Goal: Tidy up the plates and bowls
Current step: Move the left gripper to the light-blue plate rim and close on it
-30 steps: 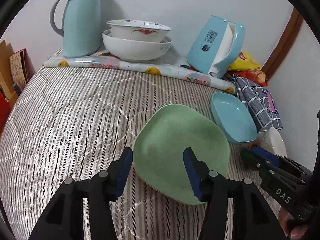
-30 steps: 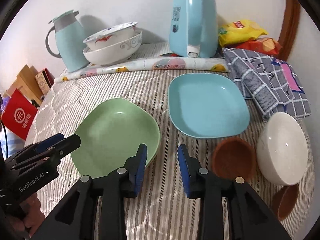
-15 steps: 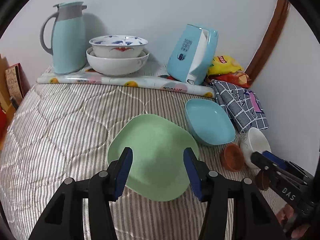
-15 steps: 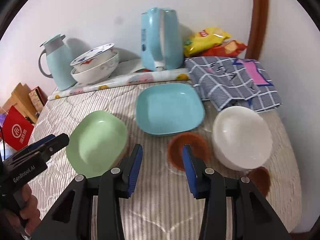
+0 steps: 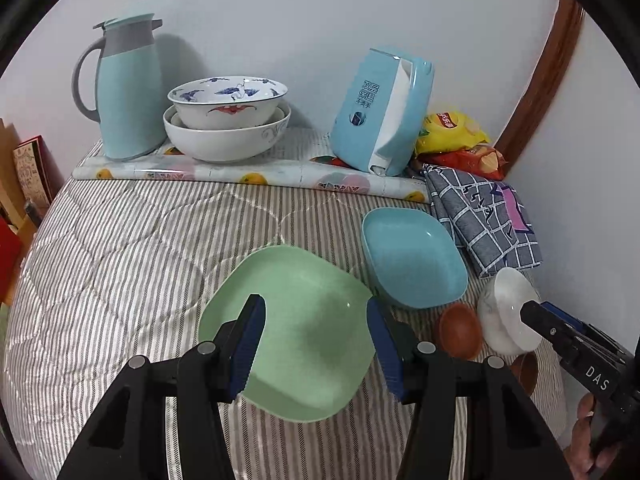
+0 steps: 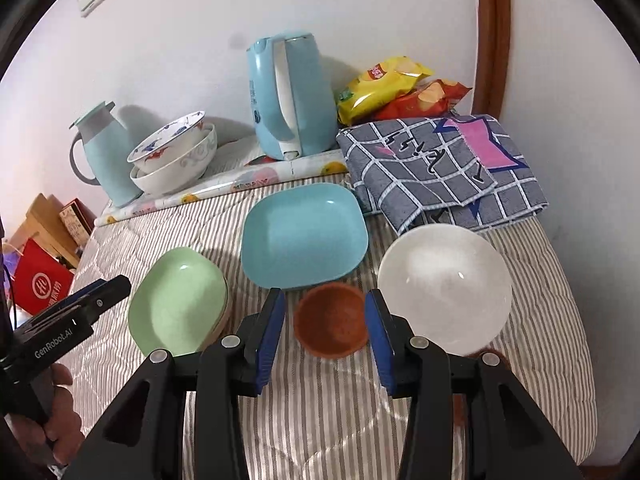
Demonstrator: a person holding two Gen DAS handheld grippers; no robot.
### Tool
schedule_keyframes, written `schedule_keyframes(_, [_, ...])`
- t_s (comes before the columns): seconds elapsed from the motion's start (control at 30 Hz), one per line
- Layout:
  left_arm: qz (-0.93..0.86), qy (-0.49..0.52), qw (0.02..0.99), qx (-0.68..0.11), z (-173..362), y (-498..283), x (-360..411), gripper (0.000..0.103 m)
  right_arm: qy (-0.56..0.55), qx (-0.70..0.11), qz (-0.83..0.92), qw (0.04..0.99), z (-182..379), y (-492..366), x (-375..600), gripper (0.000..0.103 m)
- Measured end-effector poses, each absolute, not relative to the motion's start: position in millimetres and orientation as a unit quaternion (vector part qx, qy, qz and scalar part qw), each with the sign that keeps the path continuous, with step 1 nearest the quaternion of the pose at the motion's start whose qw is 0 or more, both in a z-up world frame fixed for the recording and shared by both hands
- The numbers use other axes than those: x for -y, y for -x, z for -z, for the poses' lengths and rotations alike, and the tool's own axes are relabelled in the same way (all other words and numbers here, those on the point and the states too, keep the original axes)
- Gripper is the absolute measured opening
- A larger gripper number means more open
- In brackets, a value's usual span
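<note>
On the striped quilt [image 6: 328,432] the green plate [image 6: 178,300] lies farthest left, under the left gripper [image 5: 316,344], whose jaws stand spread and hold nothing. Just right of it sits the blue plate [image 6: 304,236], then the small brown bowl [image 6: 330,320] in front, framed by the right gripper [image 6: 324,334], likewise spread and empty, and the white bowl [image 6: 444,286] beside it

Left gripper [image 5: 316,344] above green plate [image 5: 304,344] — jaws apart, empty.
</note>
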State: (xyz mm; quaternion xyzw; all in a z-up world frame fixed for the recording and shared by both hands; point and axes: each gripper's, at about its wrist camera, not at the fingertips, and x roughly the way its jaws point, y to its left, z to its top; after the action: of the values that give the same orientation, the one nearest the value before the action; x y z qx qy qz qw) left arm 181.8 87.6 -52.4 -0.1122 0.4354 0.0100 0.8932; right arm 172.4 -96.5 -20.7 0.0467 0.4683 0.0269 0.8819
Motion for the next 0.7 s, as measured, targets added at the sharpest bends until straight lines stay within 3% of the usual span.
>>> schedule_keyframes(0.43, [-0.011,0.116,0.889,-0.442,61.2,-224.9,-72.4,0.051,-0.021,-0.471,-0.051,0.881,28.7,-225.8,100.5,0.041])
schedule_keyframes(0.7, [-0.008,0.117,0.881,-0.458,80.2,-251.7,-66.7,0.051,-0.019,-0.487,-0.058,0.871,50.4,-255.2,104.4,0.034])
